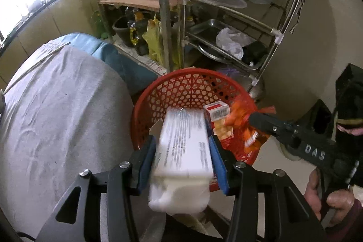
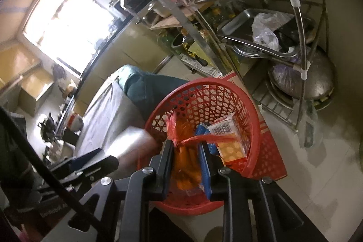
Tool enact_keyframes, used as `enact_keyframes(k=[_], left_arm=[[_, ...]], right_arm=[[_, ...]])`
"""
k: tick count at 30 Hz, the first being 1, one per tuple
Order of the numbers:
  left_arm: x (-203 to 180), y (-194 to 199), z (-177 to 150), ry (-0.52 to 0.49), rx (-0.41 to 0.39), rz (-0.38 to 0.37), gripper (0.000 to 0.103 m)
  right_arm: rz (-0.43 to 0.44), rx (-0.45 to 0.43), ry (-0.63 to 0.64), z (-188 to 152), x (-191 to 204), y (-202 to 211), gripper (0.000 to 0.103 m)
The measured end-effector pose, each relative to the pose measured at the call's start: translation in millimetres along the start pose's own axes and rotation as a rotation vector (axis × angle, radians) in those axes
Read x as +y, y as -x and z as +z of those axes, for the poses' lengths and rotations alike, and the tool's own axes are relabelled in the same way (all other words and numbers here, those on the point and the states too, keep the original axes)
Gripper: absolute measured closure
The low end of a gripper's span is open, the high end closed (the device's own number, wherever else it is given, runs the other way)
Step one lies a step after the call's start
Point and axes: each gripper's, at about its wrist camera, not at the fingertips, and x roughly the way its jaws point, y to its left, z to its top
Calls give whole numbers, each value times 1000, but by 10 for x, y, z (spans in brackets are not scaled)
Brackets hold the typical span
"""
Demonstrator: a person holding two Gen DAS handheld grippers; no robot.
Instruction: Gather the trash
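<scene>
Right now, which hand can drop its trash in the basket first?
Probably the right. Its gripper holds the orange bag already down inside the red basket. The left gripper clamps a white box only partly over the rim.

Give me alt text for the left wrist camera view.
The left gripper clamps a long white printed box over a red mesh basket that holds a small red carton. From the right, the right gripper holds an orange packet over the basket, with metal shelving behind.
</scene>
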Motion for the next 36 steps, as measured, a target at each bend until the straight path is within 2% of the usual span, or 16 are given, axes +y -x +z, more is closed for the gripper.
enact_keyframes(k=[3,7,11,12,13,14,15,17,21,32,36], left_arm=[[55,67,-16,-4,-11,20,42],[210,202,-89,24,-17,68,41],[452,447,-289,84,-42,170,40],[527,528,-353,100,-50,200,39],[588,598,-406,115,-59,225,39],[677,684,-467,137,-70,258,39],[759,770,-523,161,-76,285,38],[897,937,-639,203,-97,320,38],[1128,1278,-898,285,-155,393,24],[1578,2126,-1679,540,-268,572,24],[1676,2395,-1942,626,-309,649,16]], right_arm=[[8,-7,-30,62,-22,8,77],[34,-14,-26,80,60,46,76],[78,7,33,33,339,19,69],[85,14,49,5,407,7,63],[95,21,75,-27,511,-7,43],[100,19,103,-63,624,-12,34],[104,4,142,-110,765,-3,32],[116,6,198,-188,975,-16,32],[157,31,272,-338,1358,-44,32],[269,75,527,-962,2387,87,32],[284,71,611,-1175,2644,283,32]])
